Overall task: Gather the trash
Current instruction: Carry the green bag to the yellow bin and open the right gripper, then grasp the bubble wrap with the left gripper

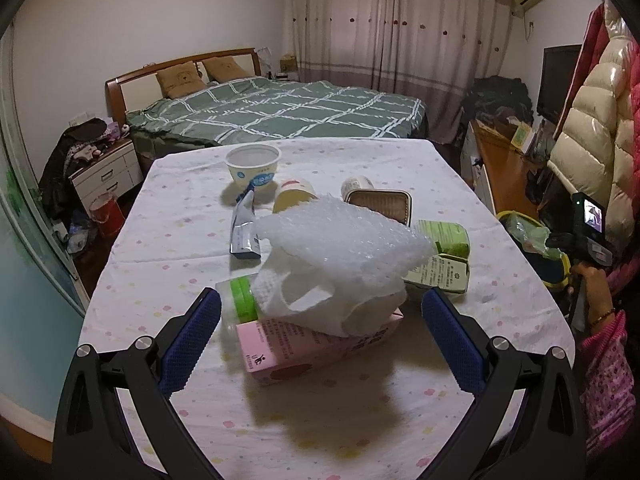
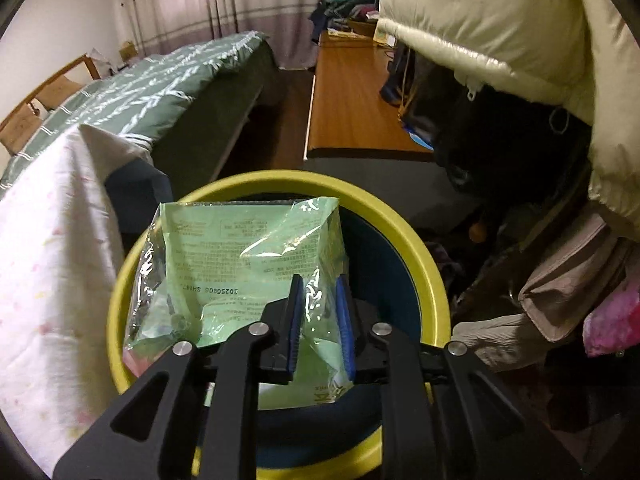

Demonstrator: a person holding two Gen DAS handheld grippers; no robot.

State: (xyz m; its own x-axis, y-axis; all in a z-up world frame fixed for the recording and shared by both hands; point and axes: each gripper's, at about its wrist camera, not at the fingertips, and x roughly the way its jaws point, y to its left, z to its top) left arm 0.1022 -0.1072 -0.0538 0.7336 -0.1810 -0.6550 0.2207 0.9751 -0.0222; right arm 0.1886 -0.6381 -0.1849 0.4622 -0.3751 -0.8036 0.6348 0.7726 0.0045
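Over the yellow-rimmed bin [image 2: 424, 248], a green plastic wrapper [image 2: 240, 256] is seen between the narrowly parted pads of the right gripper [image 2: 320, 320], its long axis running toward 12 o'clock; whether the pads press it cannot be told. On the table [image 1: 160, 208], the left gripper [image 1: 320, 336] is held with jaws wide apart around one pink carton [image 1: 304, 356], topped by one bubble-wrap bag [image 1: 344, 248]. One white cup [image 1: 253, 166] is placed at 11 o'clock.

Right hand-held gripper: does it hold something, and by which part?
The right hand-held gripper has the green plastic bag by its near edge, above the yellow bin.
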